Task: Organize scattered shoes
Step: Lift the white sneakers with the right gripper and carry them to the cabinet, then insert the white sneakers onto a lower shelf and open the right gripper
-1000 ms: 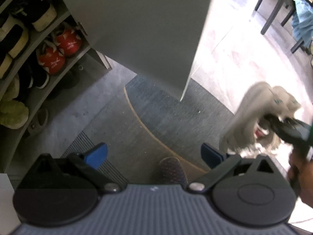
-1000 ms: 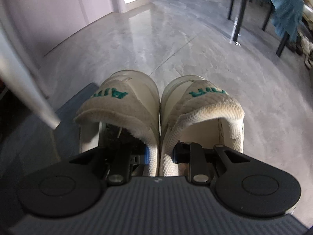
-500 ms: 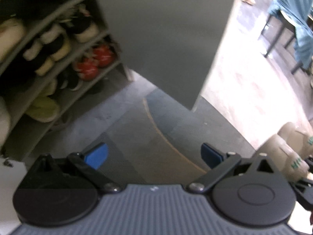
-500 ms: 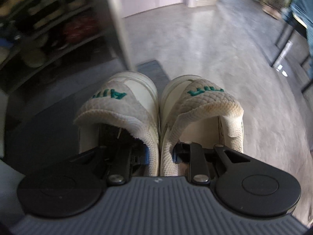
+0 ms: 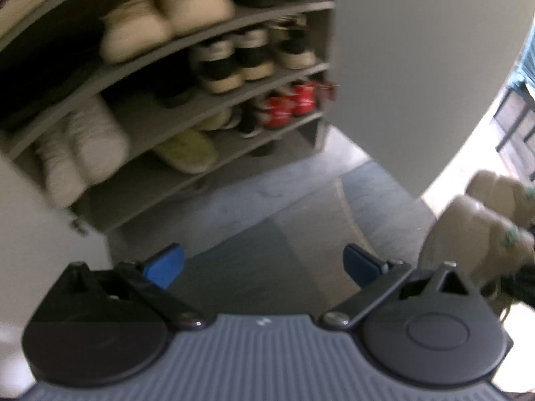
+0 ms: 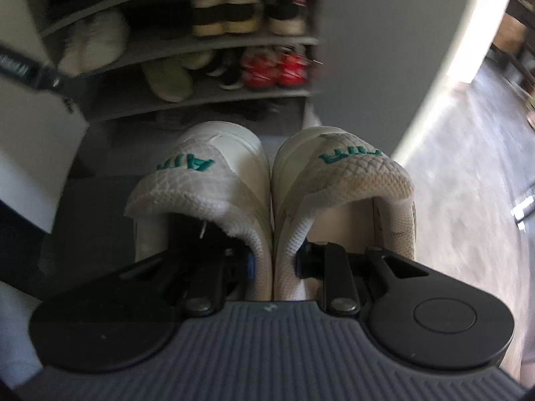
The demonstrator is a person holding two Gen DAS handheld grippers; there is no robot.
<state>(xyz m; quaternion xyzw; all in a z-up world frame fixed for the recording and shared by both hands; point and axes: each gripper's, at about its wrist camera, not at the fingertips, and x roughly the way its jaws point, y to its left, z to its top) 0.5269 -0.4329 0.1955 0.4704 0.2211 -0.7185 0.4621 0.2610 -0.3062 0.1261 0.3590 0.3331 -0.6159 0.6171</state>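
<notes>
A pair of white sneakers with green lettering on the tongues hangs in my right gripper, which is shut on their two inner heel walls pressed together. Their toes point at the open shoe cabinet. In the left wrist view the same white sneakers show at the right edge, held off the floor. My left gripper is open with nothing between its blue pads, aimed at the floor mat before the shoe cabinet.
The cabinet shelves hold several pairs: red shoes, a yellow-green pair, black-and-cream sneakers and pale boots. An open grey cabinet door stands on the right. Table legs are beyond on the bare floor.
Both grippers have swung left toward the cabinet, so its shelves now fill the views. The sneakers stay clamped in the right gripper and have come closer to the shelves.
</notes>
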